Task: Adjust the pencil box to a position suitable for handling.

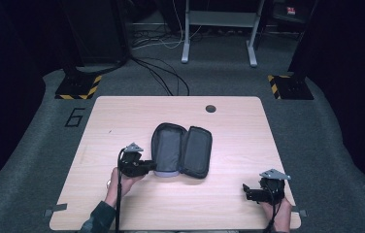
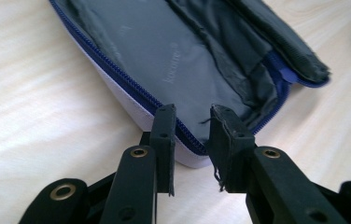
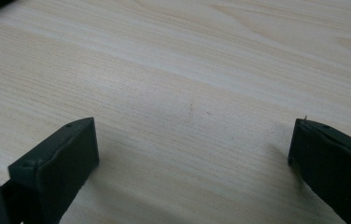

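Note:
A dark zip pouch (image 1: 181, 149) lies unzipped and spread flat in the middle of the wooden table (image 1: 117, 116), grey lining up. In the left gripper view its blue zipper and pale outer edge run along the near corner of the pouch (image 2: 173, 56). My left gripper (image 1: 150, 167) sits at that near-left corner. Seen up close, the left gripper (image 2: 192, 112) has its jaws a small gap apart, with the zipper rim showing between them and the pads off it. My right gripper (image 1: 246, 190) rests near the table's front right; the right gripper (image 3: 192, 135) stands wide open over bare wood.
A round cable hole (image 1: 210, 108) sits near the table's far edge. Beyond the table are grey carpet, loose cables (image 1: 163, 73) and a white frame's legs (image 1: 219, 34). Bare wood lies left of the pouch and between the two grippers.

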### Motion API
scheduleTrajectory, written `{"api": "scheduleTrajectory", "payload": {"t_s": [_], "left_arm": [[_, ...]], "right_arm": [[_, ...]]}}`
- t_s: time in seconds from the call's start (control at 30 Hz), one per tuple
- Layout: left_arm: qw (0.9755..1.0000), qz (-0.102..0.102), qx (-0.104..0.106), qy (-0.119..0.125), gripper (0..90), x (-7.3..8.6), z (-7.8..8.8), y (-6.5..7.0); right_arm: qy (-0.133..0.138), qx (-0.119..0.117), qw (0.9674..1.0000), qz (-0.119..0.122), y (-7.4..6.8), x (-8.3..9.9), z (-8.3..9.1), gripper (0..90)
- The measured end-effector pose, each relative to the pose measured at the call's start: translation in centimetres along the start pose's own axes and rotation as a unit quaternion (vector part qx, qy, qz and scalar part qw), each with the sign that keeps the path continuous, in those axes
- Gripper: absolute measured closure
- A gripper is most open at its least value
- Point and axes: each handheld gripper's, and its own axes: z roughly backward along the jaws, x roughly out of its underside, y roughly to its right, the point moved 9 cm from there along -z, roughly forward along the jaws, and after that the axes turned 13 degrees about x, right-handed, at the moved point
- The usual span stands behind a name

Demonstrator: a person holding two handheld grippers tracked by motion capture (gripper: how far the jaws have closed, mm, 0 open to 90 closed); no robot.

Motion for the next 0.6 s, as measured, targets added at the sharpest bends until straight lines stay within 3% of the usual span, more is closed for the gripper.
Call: {"api": "scheduleTrajectory", "payload": {"t_s": [0.07, 0.23, 0.37, 0.5, 0.6], "left_arm": [[0.9998, 0.007, 0.018, -0.002, 70.3, 0.4, 0.0, 0.4], [0.9994, 0.008, 0.034, 0.008, 70.3, 0.8, -0.6, 1.4], [0.9996, -0.001, 0.028, 0.010, 66.3, 0.7, -0.9, 2.1], [0.9995, -0.014, 0.023, 0.017, 51.5, -0.5, 0.3, 2.2], [0.9994, -0.017, 0.012, 0.027, 44.4, -1.7, 1.4, 1.6]], "right_arm": [[-0.001, 0.000, 1.0000, 0.004, 0.1, 0.1, 0.0, 2.1], [0.000, 0.002, 1.0000, 0.002, 0.2, 0.1, 0.1, 3.4], [0.003, 0.000, 1.0000, 0.003, 0.2, 0.0, 0.1, 4.4], [-0.006, 0.008, 0.9999, -0.013, 0.3, 0.0, 0.3, 8.2], [-0.002, -0.015, 0.9994, -0.032, -0.7, -0.5, 0.7, 9.8]]}}
